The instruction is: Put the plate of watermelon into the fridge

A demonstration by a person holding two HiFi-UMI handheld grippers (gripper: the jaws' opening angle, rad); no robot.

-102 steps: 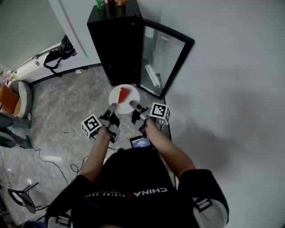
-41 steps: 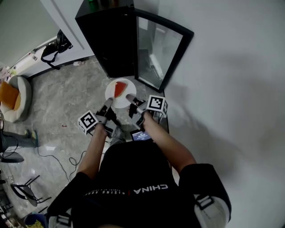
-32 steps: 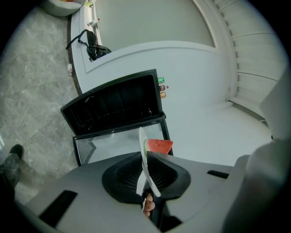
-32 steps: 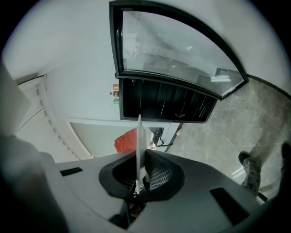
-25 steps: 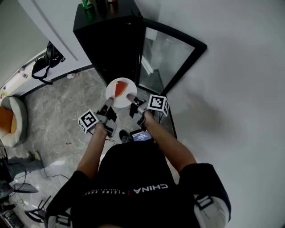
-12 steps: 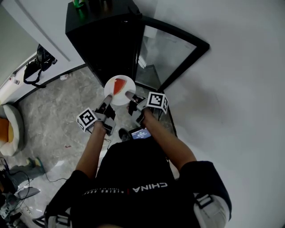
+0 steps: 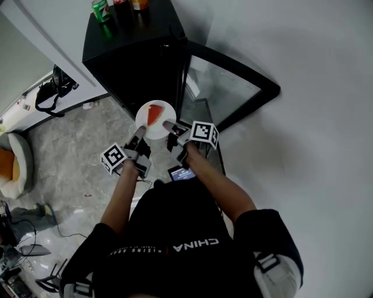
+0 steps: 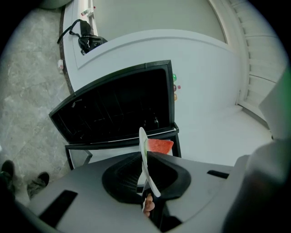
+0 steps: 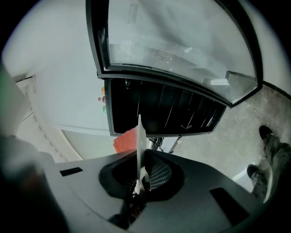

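Plate [image 7: 157, 122], rim pinched by left claw [image 7: 141, 132] and right claw [image 7: 168, 124]; uneven hands could tilt it, sliding the watermelon [image 7: 153, 112] between them off.

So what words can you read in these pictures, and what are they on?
"CHINA": on the person's black shirt, seen upside down.
Smaller print beside it: too small to read.
Cans on the fridge: labels too small to read.
Small screen: too blurred to read.

"CHINA" in white letters on person's black shirt [image 7: 189, 244], reads upside down; smaller print beside it illegible.
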